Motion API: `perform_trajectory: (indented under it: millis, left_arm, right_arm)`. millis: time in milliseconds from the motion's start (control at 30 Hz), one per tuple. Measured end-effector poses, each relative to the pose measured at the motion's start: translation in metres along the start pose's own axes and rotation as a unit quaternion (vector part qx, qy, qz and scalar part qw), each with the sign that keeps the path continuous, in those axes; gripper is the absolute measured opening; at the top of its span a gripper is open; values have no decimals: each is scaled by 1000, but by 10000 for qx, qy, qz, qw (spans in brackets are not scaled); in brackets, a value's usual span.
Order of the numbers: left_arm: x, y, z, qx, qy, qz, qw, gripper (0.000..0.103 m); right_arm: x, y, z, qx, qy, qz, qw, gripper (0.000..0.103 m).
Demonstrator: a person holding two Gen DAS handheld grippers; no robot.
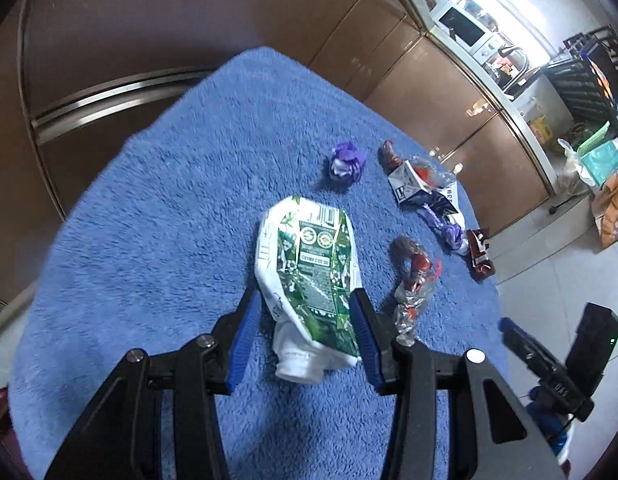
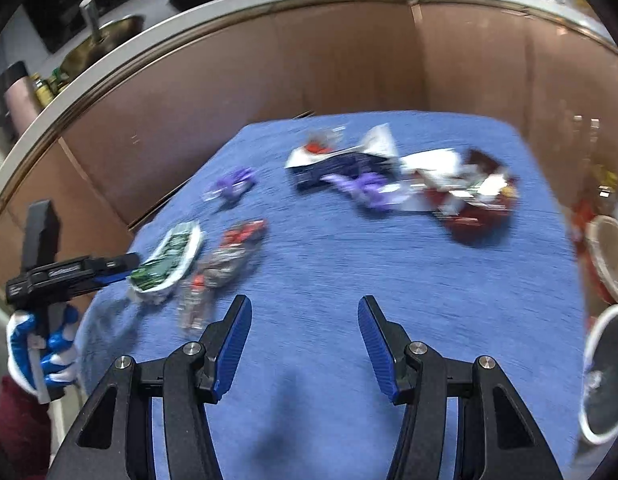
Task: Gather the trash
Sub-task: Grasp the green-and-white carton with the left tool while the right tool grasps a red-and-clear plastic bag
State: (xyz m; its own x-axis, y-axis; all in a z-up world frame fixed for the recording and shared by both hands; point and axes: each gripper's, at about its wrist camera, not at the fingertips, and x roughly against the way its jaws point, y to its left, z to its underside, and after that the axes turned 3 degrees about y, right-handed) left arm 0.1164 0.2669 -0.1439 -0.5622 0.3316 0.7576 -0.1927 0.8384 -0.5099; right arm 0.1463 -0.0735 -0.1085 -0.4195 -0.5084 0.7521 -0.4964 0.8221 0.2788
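A crumpled green-and-white packet lies on the blue towel. My left gripper is open and straddles the packet's near end, one blue pad on each side. Beside the packet lies a clear wrapper with red print. Farther off are a purple wad, a white-and-navy packet, a purple wrapper and a maroon wrapper. My right gripper hangs open over bare towel with nothing between its fingers.
Brown cabinet fronts close in behind the towel-covered table. A white-rimmed bin and a woven basket stand past the table's right edge. A blue-and-white gloved hand holds the left gripper.
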Motion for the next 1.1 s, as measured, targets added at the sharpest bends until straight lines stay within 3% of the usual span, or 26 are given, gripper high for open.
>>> perform_trajectory:
  millis: [100, 300, 500, 833, 900, 967, 1100]
  left_arm:
    - [-8, 5, -2, 92, 149, 65, 9998, 44]
    - [-18, 9, -4, 205, 410, 263, 9986, 44]
    - [-23, 13, -12, 410, 534, 537, 9963, 44]
    - [-30, 3, -16, 336, 648, 469, 9962, 39]
    - [-33, 3, -17, 367, 674, 470, 9959, 25]
    - [-35, 4, -15, 426, 647, 499, 9957, 24]
    - [-31, 3, -14, 432, 500, 449, 9968, 24]
  right_arm:
    - [-24, 13, -11, 40, 220, -501, 9985, 53]
    - [-59, 31, -30, 94, 466, -1017, 9937, 53]
    - [-84, 34, -39, -78, 726, -1309, 9887, 53]
    - [-115, 23, -48, -541, 990, -1643, 9799, 52]
    - [-121, 21, -48, -636, 1028, -1736, 9774, 40]
    - [-125, 16, -48, -747, 1057, -1822, 9747, 27]
    - [-121, 10, -43, -816, 1037, -1886, 9731, 18]
